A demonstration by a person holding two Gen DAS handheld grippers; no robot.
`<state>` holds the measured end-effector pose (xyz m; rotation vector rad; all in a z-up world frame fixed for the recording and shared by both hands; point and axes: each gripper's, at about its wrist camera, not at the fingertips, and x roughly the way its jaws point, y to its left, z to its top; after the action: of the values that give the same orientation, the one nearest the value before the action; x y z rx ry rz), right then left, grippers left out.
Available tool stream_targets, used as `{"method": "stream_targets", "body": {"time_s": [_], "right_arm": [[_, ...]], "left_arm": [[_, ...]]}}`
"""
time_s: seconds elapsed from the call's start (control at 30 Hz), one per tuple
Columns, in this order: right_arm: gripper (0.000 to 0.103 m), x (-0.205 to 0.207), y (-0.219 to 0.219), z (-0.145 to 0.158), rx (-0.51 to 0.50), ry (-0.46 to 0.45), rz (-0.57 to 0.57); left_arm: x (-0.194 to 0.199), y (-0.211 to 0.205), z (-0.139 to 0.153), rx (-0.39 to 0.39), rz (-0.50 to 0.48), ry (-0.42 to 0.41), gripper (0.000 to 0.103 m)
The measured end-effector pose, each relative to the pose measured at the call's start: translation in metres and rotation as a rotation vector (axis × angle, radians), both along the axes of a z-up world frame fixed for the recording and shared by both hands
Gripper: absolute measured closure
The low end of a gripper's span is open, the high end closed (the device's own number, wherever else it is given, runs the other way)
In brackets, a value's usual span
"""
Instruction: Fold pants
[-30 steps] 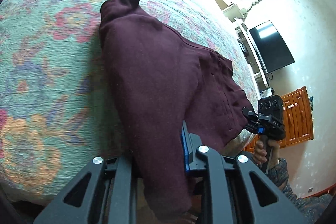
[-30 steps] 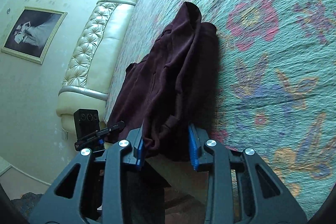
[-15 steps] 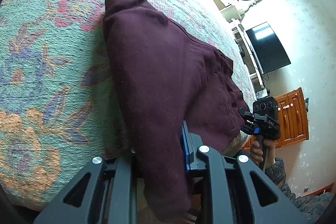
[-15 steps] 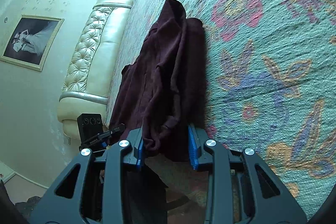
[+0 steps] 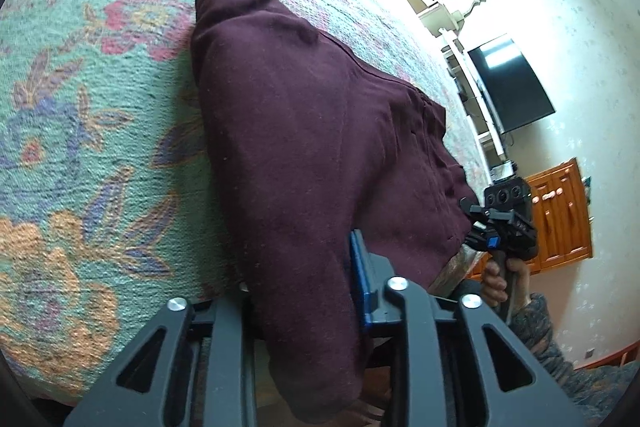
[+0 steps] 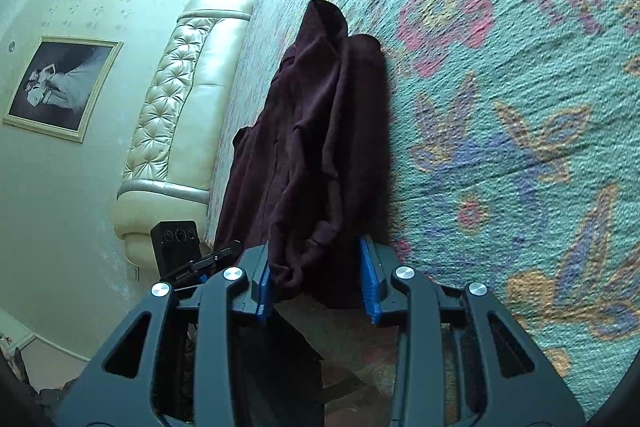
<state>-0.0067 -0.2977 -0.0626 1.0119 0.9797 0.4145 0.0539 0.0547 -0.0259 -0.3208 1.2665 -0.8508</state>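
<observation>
Dark maroon pants (image 5: 304, 147) lie stretched over a floral bedspread (image 5: 80, 131), one end far up the bed, the near end hanging over the bed's edge. My left gripper (image 5: 304, 291) is shut on one corner of the near end; the cloth drapes over and hides its left finger. My right gripper (image 6: 316, 279) is shut on the other bunched corner of the pants (image 6: 316, 147), with its blue pads (image 6: 368, 283) on either side. The right gripper also shows in the left wrist view (image 5: 500, 227), hand-held past the bed's edge.
A cream tufted headboard (image 6: 180, 99) and a framed picture (image 6: 60, 87) are on the wall. A black TV (image 5: 508, 83), a white shelf unit and a wooden cabinet (image 5: 560, 211) stand beyond the bed. The left gripper's body (image 6: 176, 243) shows beside the bed.
Both grippers have moved forward over the bed with the pants' near end, so the far end sits closer and the cloth bunches a little more.
</observation>
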Motion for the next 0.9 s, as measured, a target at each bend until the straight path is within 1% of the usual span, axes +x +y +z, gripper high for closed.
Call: {"method": "stream_targets", "body": {"time_s": [0.1, 0.17, 0.2, 0.27, 0.3, 0.33, 0.37, 0.43, 0.6, 0.7, 0.73, 0.8, 0.83, 0.9], "right_arm": [[0.067, 0.0, -0.004, -0.001, 0.007, 0.002, -0.003], [0.066, -0.001, -0.006, -0.002, 0.009, 0.003, -0.007], [0.066, -0.002, -0.006, -0.002, 0.01, 0.003, -0.009], [0.065, -0.003, -0.008, -0.002, 0.01, 0.003, -0.011], [0.064, -0.003, -0.008, -0.002, 0.01, 0.003, -0.012], [0.063, -0.004, -0.009, -0.002, 0.011, 0.002, -0.013], [0.062, -0.005, -0.01, -0.001, 0.012, 0.001, -0.014], [0.061, -0.006, -0.012, -0.001, 0.01, 0.0, -0.016], [0.059, -0.011, -0.02, 0.006, -0.01, 0.004, -0.02], [0.058, -0.013, -0.032, 0.017, -0.048, -0.008, -0.03], [0.057, -0.014, -0.038, 0.02, -0.053, -0.015, -0.039], [0.052, -0.012, -0.051, 0.028, -0.056, -0.033, -0.068], [0.05, -0.009, -0.056, 0.029, -0.057, -0.035, -0.077], [0.048, 0.002, -0.063, 0.028, -0.051, -0.031, -0.087]], "left_arm": [[-0.004, -0.003, 0.003, 0.029, -0.017, -0.038, 0.064], [-0.008, -0.005, 0.005, 0.054, -0.033, -0.067, 0.055], [-0.01, -0.007, 0.007, 0.069, -0.045, -0.087, 0.052], [-0.015, -0.011, 0.008, 0.083, -0.063, -0.109, 0.038], [-0.016, -0.011, 0.009, 0.082, -0.069, -0.113, 0.034], [-0.018, -0.013, 0.01, 0.08, -0.077, -0.12, 0.028], [-0.021, -0.014, 0.011, 0.084, -0.081, -0.127, 0.025], [-0.025, -0.015, 0.011, 0.093, -0.1, -0.138, 0.022], [-0.031, -0.009, 0.014, 0.092, -0.138, -0.134, 0.022], [-0.03, 0.005, 0.021, 0.031, -0.141, -0.107, 0.022], [-0.026, 0.016, 0.024, -0.012, -0.128, -0.085, 0.022], [-0.02, 0.029, 0.026, -0.062, -0.111, -0.059, 0.022], [-0.012, 0.038, 0.026, -0.068, -0.088, -0.061, 0.022], [0.0, 0.045, 0.026, -0.06, -0.045, -0.08, 0.021]]}}
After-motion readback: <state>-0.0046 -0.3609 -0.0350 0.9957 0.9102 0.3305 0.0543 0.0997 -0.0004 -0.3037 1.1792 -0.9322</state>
